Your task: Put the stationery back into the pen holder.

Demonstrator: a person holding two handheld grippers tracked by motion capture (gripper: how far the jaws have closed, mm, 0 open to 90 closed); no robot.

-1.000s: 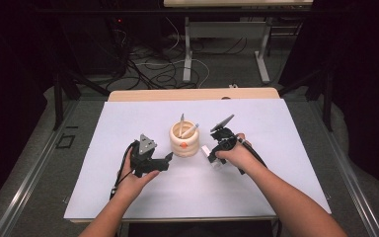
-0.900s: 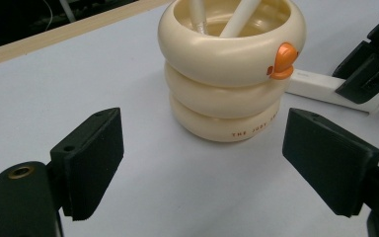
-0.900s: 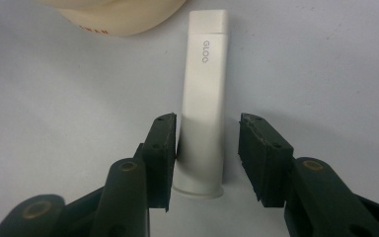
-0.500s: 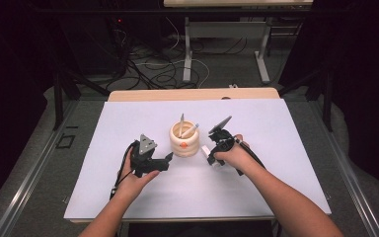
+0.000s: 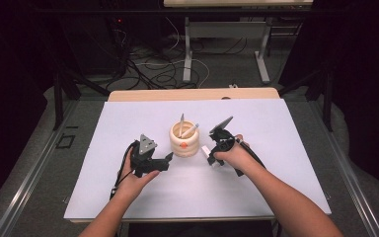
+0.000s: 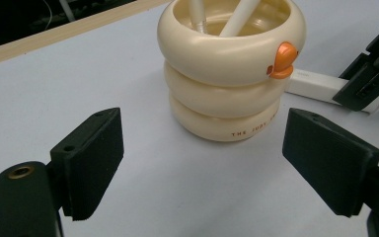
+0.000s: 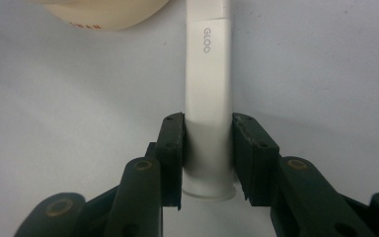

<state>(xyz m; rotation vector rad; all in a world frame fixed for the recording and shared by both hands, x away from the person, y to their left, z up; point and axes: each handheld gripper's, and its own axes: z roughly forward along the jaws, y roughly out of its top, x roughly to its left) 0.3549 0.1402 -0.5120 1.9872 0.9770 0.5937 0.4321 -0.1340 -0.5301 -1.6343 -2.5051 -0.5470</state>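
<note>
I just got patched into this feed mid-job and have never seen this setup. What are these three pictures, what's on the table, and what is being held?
No robot here: a person holds a two-jaw hand tool in each hand. The high view looks down on the white table. The other two pictures come from cameras riding on each tool. The left gripper is open, facing a cream ringed holder with an orange duck bill and two white sticks inside. The right gripper is clamped on a white glue stick marked GLOO, lying on the table beside the holder.
</note>
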